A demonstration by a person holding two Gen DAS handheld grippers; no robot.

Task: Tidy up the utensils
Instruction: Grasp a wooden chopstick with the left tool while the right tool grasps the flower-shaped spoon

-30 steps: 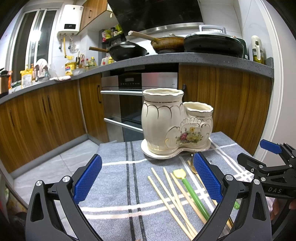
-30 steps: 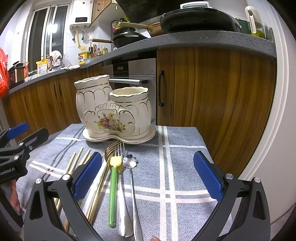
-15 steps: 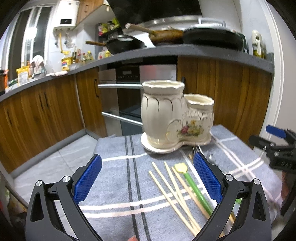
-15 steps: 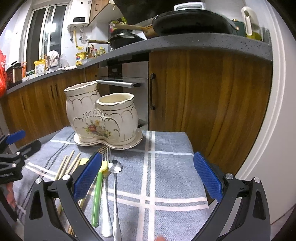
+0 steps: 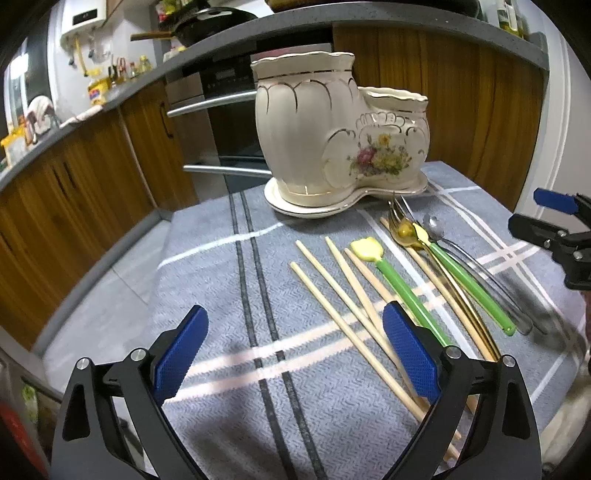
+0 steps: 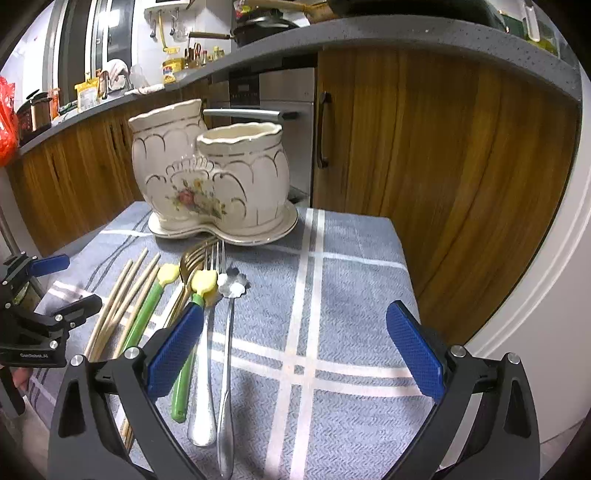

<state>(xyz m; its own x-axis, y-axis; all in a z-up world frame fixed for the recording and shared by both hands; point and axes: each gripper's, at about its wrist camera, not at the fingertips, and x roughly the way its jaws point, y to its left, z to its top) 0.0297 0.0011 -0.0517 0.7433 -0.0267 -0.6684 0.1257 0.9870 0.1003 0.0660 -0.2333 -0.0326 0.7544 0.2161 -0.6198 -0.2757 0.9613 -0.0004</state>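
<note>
Left gripper [image 5: 295,350] spread wide, blue pads apart, nothing between them; it hangs over the grey striped cloth [image 5: 221,280] at the lower middle of its own view. Right gripper [image 6: 295,350] likewise wide and empty, low in its view, its left pad just above the handles of the cutlery.

Utensils lie loose on the cloth, in front of the holder. Wooden chopsticks [image 5: 332,295] fanned out, centre-right of the left view. Just beside them two green-handled pieces with yellow heads [image 5: 402,291], then a gold fork and spoon [image 5: 402,230], a steel fork [image 6: 210,350] and a steel spoon with a flower-shaped bowl [image 6: 232,286]. Tips point toward the holder; the fork tines reach its base plate.

Ceramic utensil holder [image 5: 332,136]: cream, gold trim, painted flowers, two joined pots, one tall and one short, on a shaped saucer. Upright, upper centre of both views. Both pots look empty from the right view.

Writing: small white lettering on the black body of the left gripper, at the left edge of the right view, too blurred to read.

Behind: wooden cabinets [image 6: 443,166], oven with steel handle [image 6: 273,107], grey countertop [image 6: 406,35] carrying pans.
</note>
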